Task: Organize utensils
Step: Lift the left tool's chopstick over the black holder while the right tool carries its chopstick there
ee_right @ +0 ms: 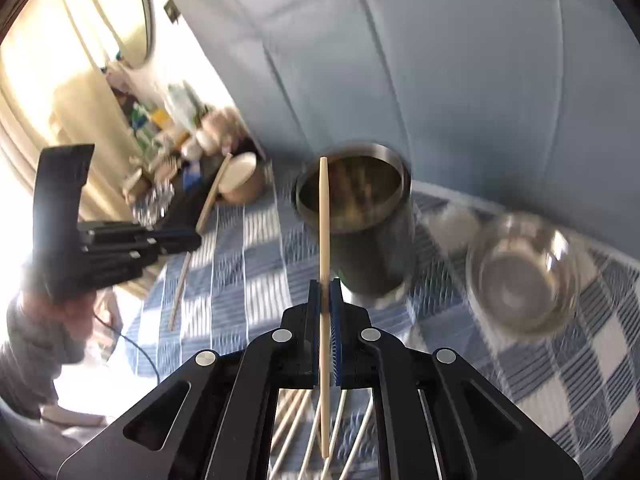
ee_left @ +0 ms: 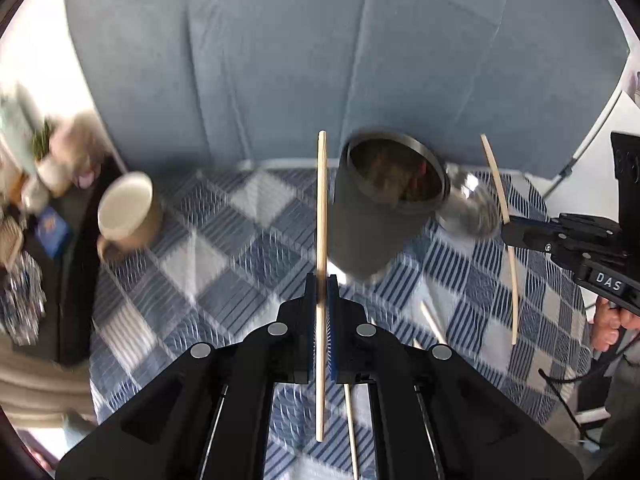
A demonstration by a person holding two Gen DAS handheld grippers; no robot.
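Near the middle of the checked cloth (ee_left: 208, 264), a dark steel cup (ee_left: 380, 204), mouth up and empty-looking, presumably placed as the holder for the sticks. Left gripper (ee_left: 321, 292) clenched on one chopstick (ee_left: 321, 208), gripped mid-length and held nearly upright, tip close beside the cup's left rim; likely posed for dropping in end-first. Right gripper (ee_right: 329, 300) likewise clamped on a second chopstick (ee_right: 323, 216), upright, its tip lined up with the cup's mouth in the right wrist view. More chopsticks (ee_right: 296, 416) lying loose on the cloth at the near edge, not yet gathered. Further off: a cream mug (ee_left: 128, 208) far left, a glass bowl (ee_right: 524, 272) right of the cup, both untouched. Heavy motion blur, so exact clearance over the rim unclear.
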